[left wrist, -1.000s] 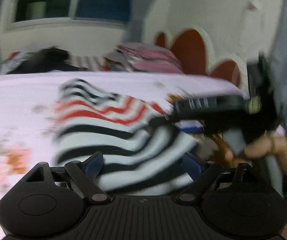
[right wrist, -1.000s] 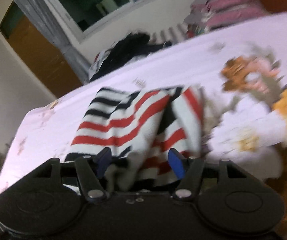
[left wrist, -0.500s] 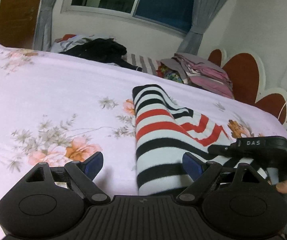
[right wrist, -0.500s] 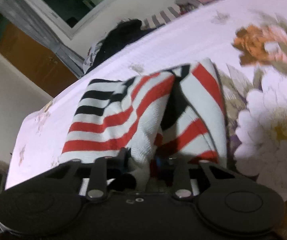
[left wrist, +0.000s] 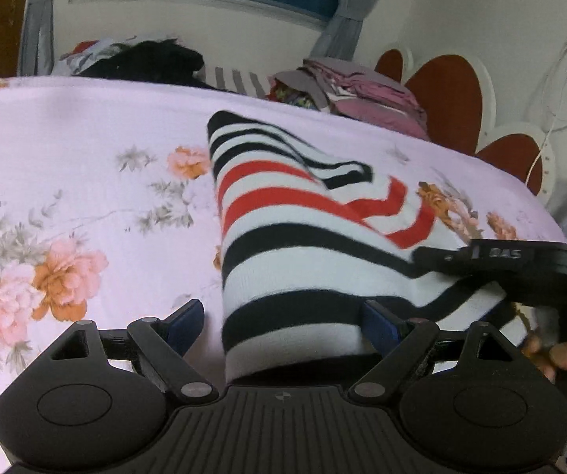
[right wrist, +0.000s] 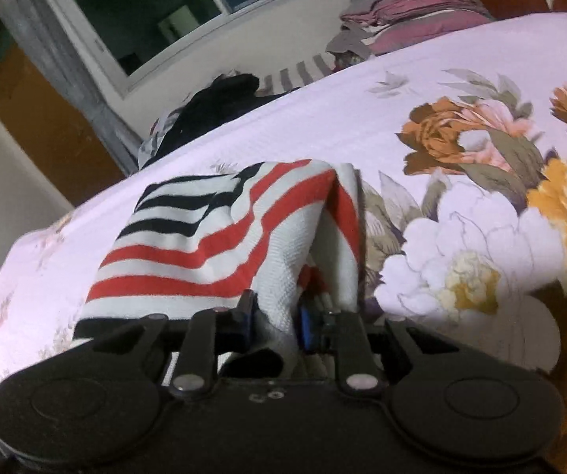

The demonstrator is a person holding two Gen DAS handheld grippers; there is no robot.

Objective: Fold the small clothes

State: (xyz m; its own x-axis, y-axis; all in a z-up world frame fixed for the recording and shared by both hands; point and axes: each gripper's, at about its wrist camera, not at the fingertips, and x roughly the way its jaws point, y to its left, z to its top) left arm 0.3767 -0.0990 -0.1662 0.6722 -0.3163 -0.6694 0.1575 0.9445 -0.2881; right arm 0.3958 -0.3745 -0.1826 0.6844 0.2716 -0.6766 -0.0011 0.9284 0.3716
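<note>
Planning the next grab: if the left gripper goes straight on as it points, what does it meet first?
Most likely the striped garment: its near edge already lies between the open left gripper fingers.

Your striped garment (left wrist: 299,237) lies mid-bedspread (left wrist: 86,138); right gripper (right wrist: 273,322) at its right edge; clothes pile (left wrist: 366,94) far behind.

Loads of open bedsheet (left wrist: 86,126) off to the left of the striped top (left wrist: 291,237), nothing lying on it. The top bunches up into a hump right in the middle of the bed. The right gripper (right wrist: 273,320) is clamped on its near edge, so that side's taken. The far edge is crowded with a dark clothes heap (left wrist: 153,61) and folded pile (left wrist: 366,94), with the headboard (left wrist: 453,94) at the right end.
</note>
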